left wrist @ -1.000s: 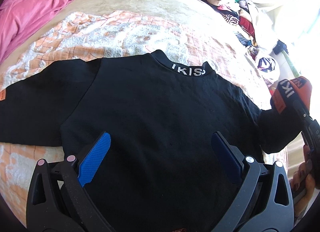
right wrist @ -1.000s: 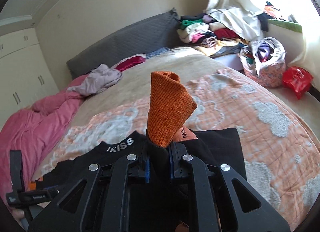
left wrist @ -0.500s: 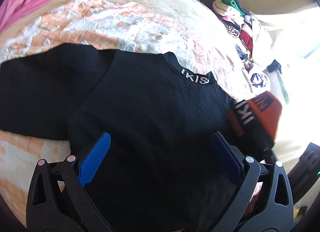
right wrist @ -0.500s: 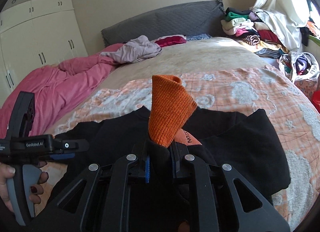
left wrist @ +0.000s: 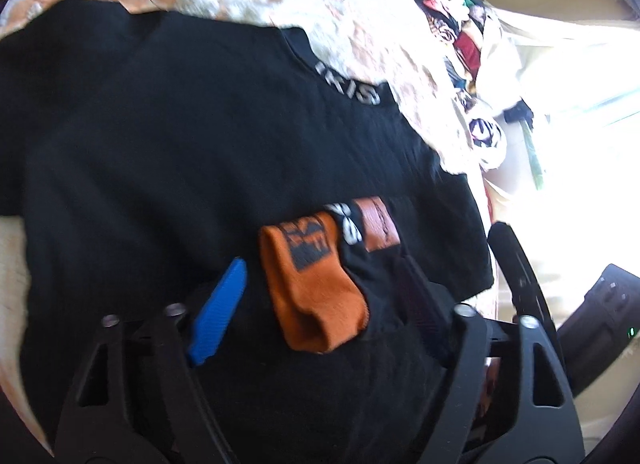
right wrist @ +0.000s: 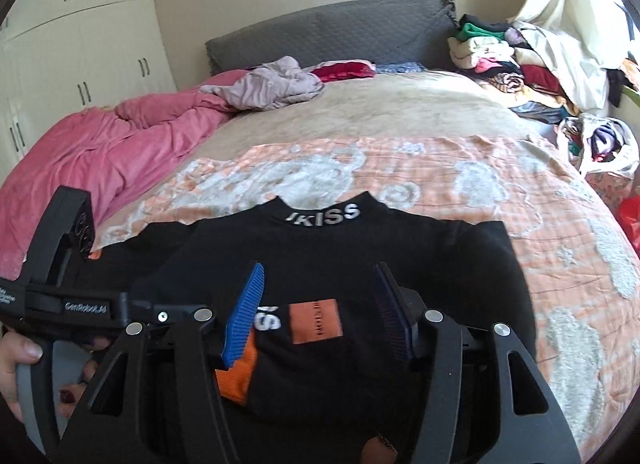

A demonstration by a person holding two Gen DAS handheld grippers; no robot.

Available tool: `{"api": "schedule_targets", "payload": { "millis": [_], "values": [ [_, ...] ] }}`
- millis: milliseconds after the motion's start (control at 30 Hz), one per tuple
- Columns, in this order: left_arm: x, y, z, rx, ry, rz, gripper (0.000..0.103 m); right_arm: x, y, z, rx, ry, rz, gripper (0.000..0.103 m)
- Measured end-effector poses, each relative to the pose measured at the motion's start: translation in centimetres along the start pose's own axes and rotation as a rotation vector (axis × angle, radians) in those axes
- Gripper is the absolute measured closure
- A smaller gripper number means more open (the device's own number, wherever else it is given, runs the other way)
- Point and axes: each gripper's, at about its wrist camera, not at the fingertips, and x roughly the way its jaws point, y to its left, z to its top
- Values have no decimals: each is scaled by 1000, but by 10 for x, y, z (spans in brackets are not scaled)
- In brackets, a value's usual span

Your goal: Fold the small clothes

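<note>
A black sweater (right wrist: pixel 360 256) lies spread flat on the near part of the bed (right wrist: pixel 400 119), on an orange-and-white blanket (right wrist: pixel 560 248), its collar turned to the far side with white letters across it. One sleeve has been laid over the body of the sweater — its orange cuff (left wrist: pixel 316 288) rests on the black cloth, with an orange patch (right wrist: pixel 316 320) and some white letters just beside it.

The right gripper (right wrist: pixel 320 316) sits low over the folded sleeve with its two fingers spread apart, one on each side of the patch, holding nothing. The left gripper (left wrist: pixel 320 300) is also spread wide above the sweater; the cuff lies between its fingers without either one pressing on it, though this view is blurred. In the right wrist view the left gripper's black handle shows at the near left, held in the person's left hand (right wrist: pixel 24 364).

Farther off, a pink quilt (right wrist: pixel 100 143) is bunched on the left of the bed, and a pale crumpled garment (right wrist: pixel 272 83) lies near the grey headboard (right wrist: pixel 328 35). A pile of mixed clothes (right wrist: pixel 500 59) is stacked at the far right, beside a full bag (right wrist: pixel 600 143).
</note>
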Motion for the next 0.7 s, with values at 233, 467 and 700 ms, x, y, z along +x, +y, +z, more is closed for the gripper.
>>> {"api": "schedule_targets", "payload": {
  "millis": [233, 467, 700],
  "values": [
    [27, -8, -5, 20, 0, 63, 45, -11, -37, 1, 102, -15, -32, 48],
    [24, -17, 4, 115, -82, 119, 96, -25, -66, 4, 160, -41, -106, 48],
    [-34, -30, 23, 222, -275, 173, 97, -25, -109, -8, 227, 17, -288, 48]
  ]
}}
